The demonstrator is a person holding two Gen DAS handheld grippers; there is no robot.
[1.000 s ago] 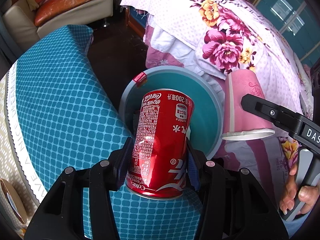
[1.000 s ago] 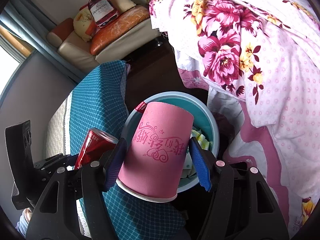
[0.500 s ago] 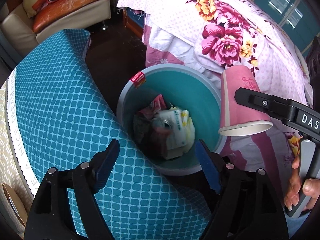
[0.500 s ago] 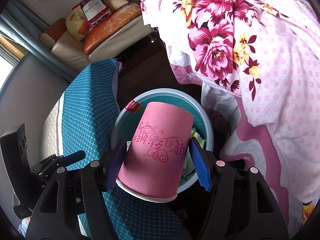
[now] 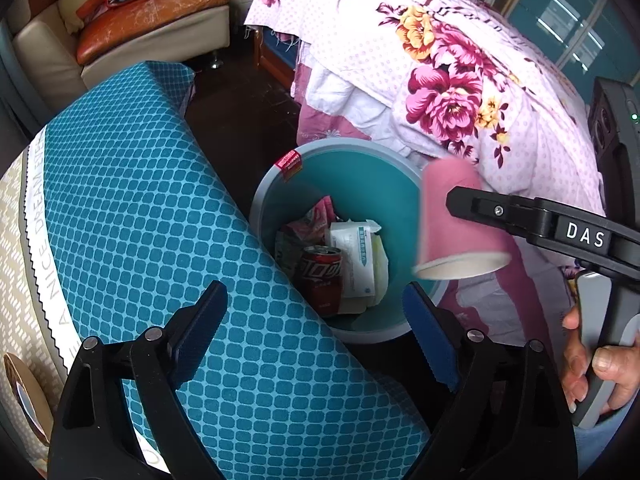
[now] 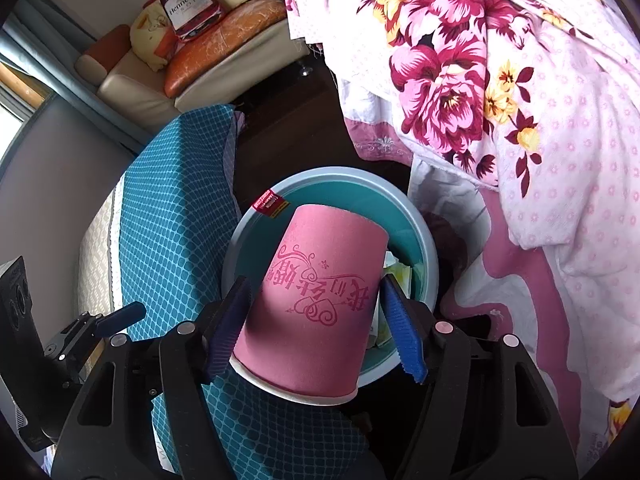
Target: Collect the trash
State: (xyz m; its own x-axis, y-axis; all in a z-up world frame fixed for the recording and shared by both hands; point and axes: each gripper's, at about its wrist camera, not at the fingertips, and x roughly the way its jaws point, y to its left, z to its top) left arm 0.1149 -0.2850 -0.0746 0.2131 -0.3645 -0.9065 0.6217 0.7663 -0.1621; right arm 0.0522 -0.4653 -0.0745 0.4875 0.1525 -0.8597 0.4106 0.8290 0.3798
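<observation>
Now that your left tongs (image 5: pixel 316 320) have let the red cola can (image 5: pixel 322 280) go, it stands upright in the bottom of the teal bin (image 5: pixel 360 152), leaning among the crumpled white paper and wrappers already there, so that piece of trash is collected. Those tongs have just been spreading and now stand wide with nothing between the blue pads, hovering over the near rim of the bin and the edge of the teal-patterned cushion (image 5: pixel 140 208). Your right tongs (image 6: pixel 316 332) have just been opening as well: a second ago the pads pinched the pink paper cup (image 6: pixel 320 300), and now a sliver of daylight shows on the right side between pad and cup wall, while the left pad seems only to brush it. From the left wrist view the cup is blurred, which suggests it is already slipping free. It hangs mouth toward you, base pointing down over the bin's opening, so by my reading it should drop inside, though it sits close to the near rim and could clip the edge or the cushion. The cup looks intact, a light paper thing with darker pink ornamental script and a white rolled lip, uncrushed. The can is undented as far as you can see, its top facing up. The flowered bedspread (image 6: pixel 500 80) hangs just beside the bin.
</observation>
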